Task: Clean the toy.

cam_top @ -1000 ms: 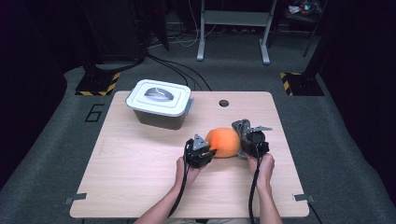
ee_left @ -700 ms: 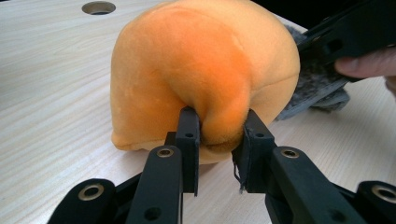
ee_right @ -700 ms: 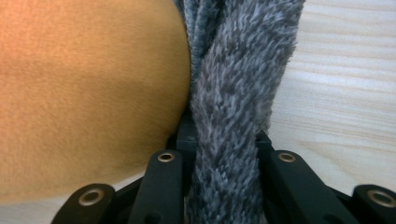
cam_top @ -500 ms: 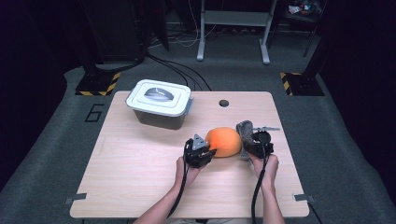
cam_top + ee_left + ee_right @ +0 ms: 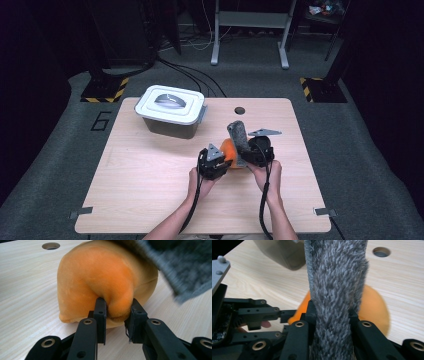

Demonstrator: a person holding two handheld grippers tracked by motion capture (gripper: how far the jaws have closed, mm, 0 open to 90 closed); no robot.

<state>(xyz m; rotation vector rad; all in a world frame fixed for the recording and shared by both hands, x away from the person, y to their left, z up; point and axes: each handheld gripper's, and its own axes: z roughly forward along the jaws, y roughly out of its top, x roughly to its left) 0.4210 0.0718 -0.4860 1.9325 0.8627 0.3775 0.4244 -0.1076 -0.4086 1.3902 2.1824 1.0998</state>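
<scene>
Above the orange plush [image 5: 229, 149], seemingly upright grey strip [image 5: 238, 136], each gripper-clamped.

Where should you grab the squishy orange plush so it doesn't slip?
Pinch a bulging fold low on the side of the orange plush, coming in level along the table, as the left gripper does. It is round and soft, so a gathered bump gives the narrow gripper something to bite.
</scene>
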